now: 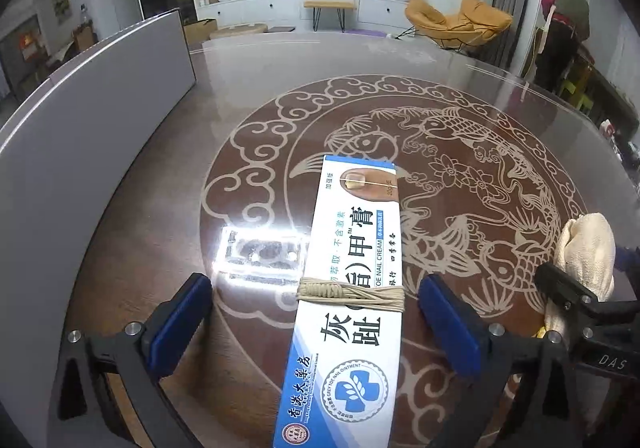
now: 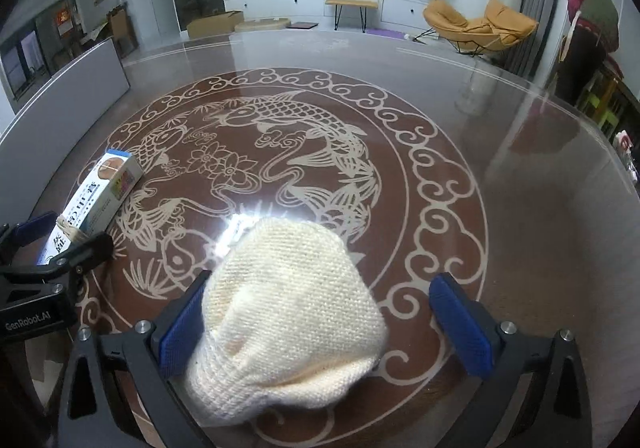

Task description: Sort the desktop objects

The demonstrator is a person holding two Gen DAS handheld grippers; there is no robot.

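Both claws stand wide open over their objects on the glass-topped table (image 2: 520,188).

The left gripper (image 1: 316,324) straddles the nail cream box (image 1: 352,288), a loop of cord (image 1: 352,293) round its middle, with clear gaps between both blue pads and the box, so nothing is held. The right gripper (image 2: 324,324) brackets the cream knitted cloth (image 2: 288,308); its left pad looks to touch the knit (I cannot tell if it presses), the right pad stands apart. To grip well, I judge each claw should centre on its object before closing: the box across its width near the cord, the cloth gathered at its bulk. No container, tray or bin shows in either view, so where things should go cannot be told.
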